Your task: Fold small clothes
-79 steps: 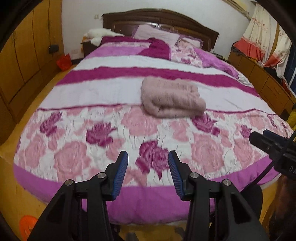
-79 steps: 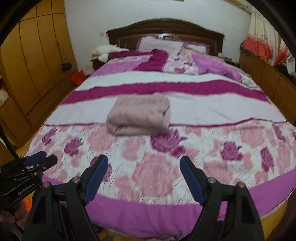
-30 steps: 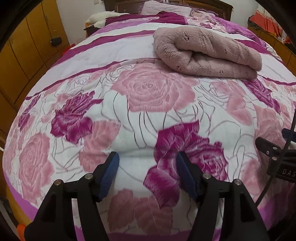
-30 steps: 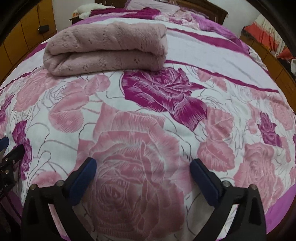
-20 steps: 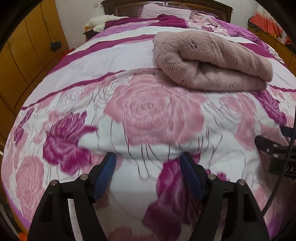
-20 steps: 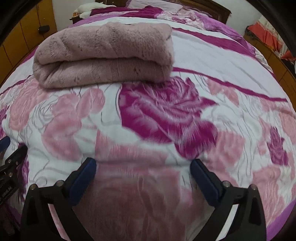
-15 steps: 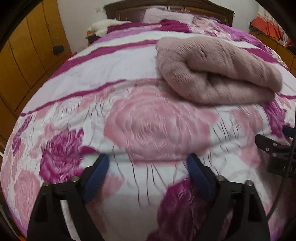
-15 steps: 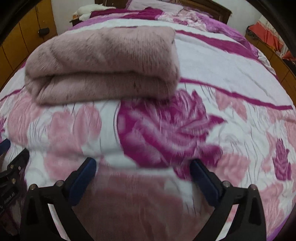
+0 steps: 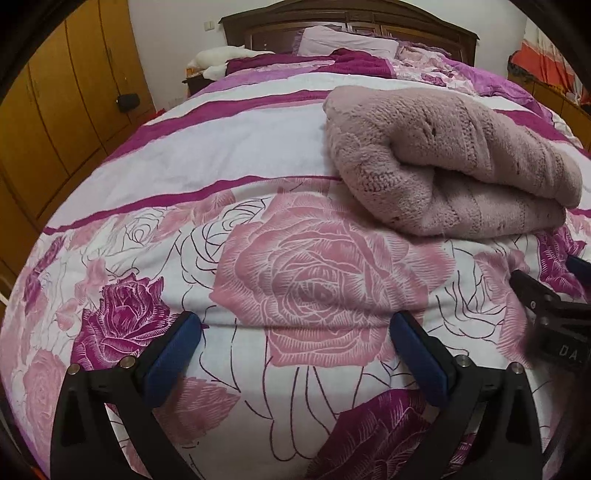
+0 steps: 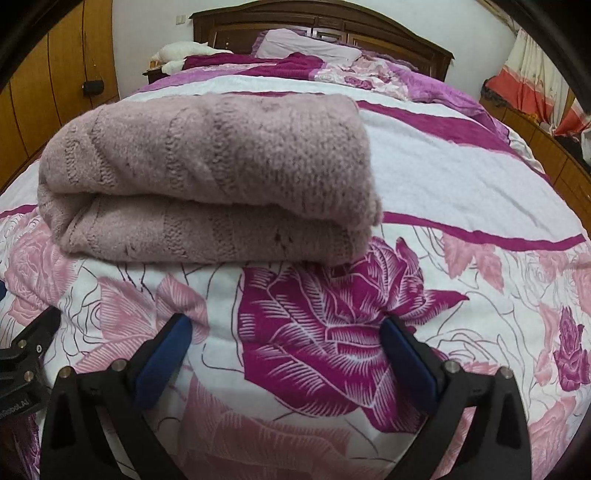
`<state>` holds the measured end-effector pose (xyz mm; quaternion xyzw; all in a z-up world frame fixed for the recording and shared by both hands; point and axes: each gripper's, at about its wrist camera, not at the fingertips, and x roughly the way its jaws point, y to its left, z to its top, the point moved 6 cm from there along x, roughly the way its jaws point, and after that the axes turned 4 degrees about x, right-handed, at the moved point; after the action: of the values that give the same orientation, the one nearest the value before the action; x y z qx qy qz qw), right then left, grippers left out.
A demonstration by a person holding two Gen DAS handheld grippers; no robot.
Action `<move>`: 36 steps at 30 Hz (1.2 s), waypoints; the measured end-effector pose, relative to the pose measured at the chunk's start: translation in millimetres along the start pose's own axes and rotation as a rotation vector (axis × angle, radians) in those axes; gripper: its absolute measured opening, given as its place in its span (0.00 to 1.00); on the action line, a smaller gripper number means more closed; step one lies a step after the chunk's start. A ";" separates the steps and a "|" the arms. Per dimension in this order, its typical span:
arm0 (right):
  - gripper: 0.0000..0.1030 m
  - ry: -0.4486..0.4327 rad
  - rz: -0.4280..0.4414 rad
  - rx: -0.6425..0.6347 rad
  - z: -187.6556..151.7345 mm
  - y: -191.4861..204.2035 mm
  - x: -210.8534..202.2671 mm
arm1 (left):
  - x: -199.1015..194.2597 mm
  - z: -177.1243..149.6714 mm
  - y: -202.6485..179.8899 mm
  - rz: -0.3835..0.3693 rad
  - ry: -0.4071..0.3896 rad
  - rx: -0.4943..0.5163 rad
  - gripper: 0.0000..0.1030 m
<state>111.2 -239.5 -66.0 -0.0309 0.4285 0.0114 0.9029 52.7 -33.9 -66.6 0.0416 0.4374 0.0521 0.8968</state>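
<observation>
Nearest the lens, two black plastic tongs with blue rubber pads. Left gripper (image 9: pixel 295 334) with jaws opening, already spread wide, nothing between them but bedspread. Right gripper (image 10: pixel 284 334) likewise spread wide and empty. Both hanging over the near end of the bed, tilted downward, pads apart from the cloth.

White lettering on the black body of the right gripper, seen at the right edge of the left wrist view: "DA", the rest cut off. On the left gripper's body, at the lower left edge of the right wrist view, white letters ending in "AI", the start too blurred to read.

Under both tongs, a quilted bedspread (image 9: pixel 236 155) printed with pale pink and magenta roses on white, then a thin magenta line, a plain white band and broad magenta stripes farther up.

Just beyond the rose print, the folded dusty-pink knitted sweater (image 10: pixel 207 173), lying on the bedspread near the thin magenta line, ahead of the right gripper and ahead-right of the left. Thick, fuzzy knit with ribbed and openwork bands; folded over into two fat layers, rounded fold toward the left, layered edges facing the tongs. Nothing between tongs and sweater.

Farther back, rumpled purple bedding, a lilac pillow (image 9: pixel 345 41) and a dark wooden headboard (image 10: pixel 321 20). A white plush object (image 10: pixel 181 53) at the left of the headboard. Orange-brown wooden wardrobe doors (image 9: pixel 70 96) along the left, with a small black object on one. Red-and-white curtains (image 10: pixel 532 85) at the right.
</observation>
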 end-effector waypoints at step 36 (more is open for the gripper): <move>1.00 -0.017 -0.040 -0.016 -17.3 9.5 -21.6 | -1.9 -3.7 5.0 -0.021 0.009 -0.019 0.84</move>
<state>83.7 -231.0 -60.6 -0.0465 0.4200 -0.0030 0.9063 48.4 -29.0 -66.7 0.0281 0.4413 0.0469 0.8957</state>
